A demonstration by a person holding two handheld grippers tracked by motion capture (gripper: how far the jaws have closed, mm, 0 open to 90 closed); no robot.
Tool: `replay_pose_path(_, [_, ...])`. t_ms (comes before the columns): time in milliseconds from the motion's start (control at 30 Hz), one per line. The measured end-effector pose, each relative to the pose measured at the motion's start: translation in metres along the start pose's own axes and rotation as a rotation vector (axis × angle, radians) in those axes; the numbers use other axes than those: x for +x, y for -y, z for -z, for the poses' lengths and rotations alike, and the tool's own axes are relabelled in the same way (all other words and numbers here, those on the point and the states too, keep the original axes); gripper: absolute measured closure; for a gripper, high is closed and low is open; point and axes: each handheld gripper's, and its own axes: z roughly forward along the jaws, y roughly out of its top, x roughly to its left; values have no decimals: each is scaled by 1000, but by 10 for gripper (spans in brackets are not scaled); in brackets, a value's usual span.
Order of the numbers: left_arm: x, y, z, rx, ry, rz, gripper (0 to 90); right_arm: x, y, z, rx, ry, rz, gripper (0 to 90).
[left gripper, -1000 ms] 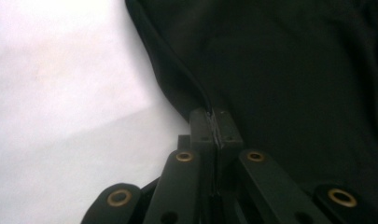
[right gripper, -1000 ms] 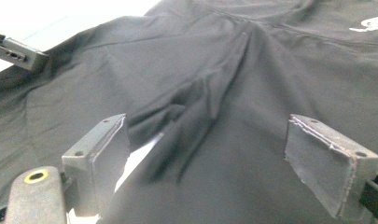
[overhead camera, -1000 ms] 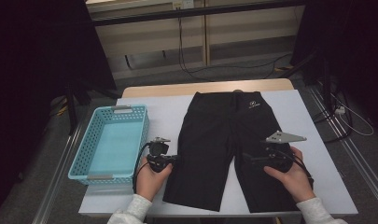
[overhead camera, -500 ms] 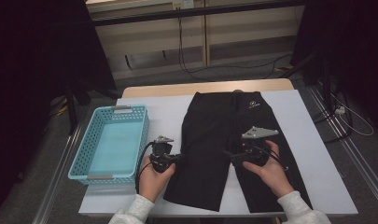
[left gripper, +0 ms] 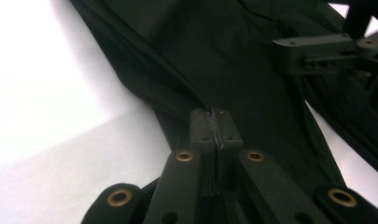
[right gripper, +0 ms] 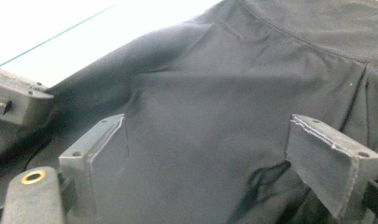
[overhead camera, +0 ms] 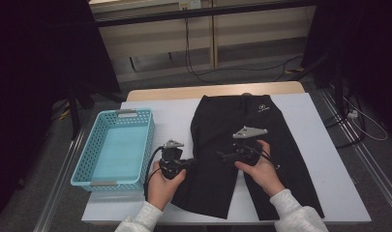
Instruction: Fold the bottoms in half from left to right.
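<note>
Your left gripper [left gripper: 215,122] has its jaws fully closed, pinching the outer edge of the black shorts [overhead camera: 232,145] where the cloth meets the white counter [overhead camera: 319,145]. In the left gripper view, the hem rises as a ridge straight into the closed jaws, with bare counter to one side and dark cloth to the other. In the high view, this gripper [overhead camera: 189,164] sits at the outer edge of the leg nearest the basket, roughly halfway down that leg, with your left hand [overhead camera: 163,186] wrapped around its body.

Your right gripper [right gripper: 214,154] has its jaws standing wide apart, with nothing between them. The right gripper view looks down across smooth black cloth between the two pads; whether the pads touch the fabric cannot be told. In the high view, this gripper [overhead camera: 222,155] is over the middle of the shorts, near the crotch, pointing toward the left gripper, with your right hand [overhead camera: 259,166] resting over the other leg.

The shorts lie flat on the counter, waistband at the far edge and both legs running toward you, a small white logo near the waistband.

A light blue basket [overhead camera: 87,159] stands on the counter just beside your left hand, apart from the shorts.
</note>
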Motion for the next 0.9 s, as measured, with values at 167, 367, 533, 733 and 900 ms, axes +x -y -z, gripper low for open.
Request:
replay_pose_path(167, [-3, 1, -2, 8, 2, -9, 893, 3, -4, -2, -5, -1, 19, 122])
replay_pose_path(367, [-7, 0, -4, -4, 15, -15, 893, 4, -8, -9, -14, -14, -15, 105])
replay_pose_path(533, [-10, -1, -5, -9, 15, -30, 894, 10, -14, -22, -5, -6, -11, 108])
replay_pose_path(733, [-12, -1, -4, -15, 26, -34, 895, 13, -20, -33, 12, -10, 0, 113])
replay_pose_path(900, [-11, -1, -4, -23, 29, -26, 894, 14, -22, -40, 22, -27, -17, 118])
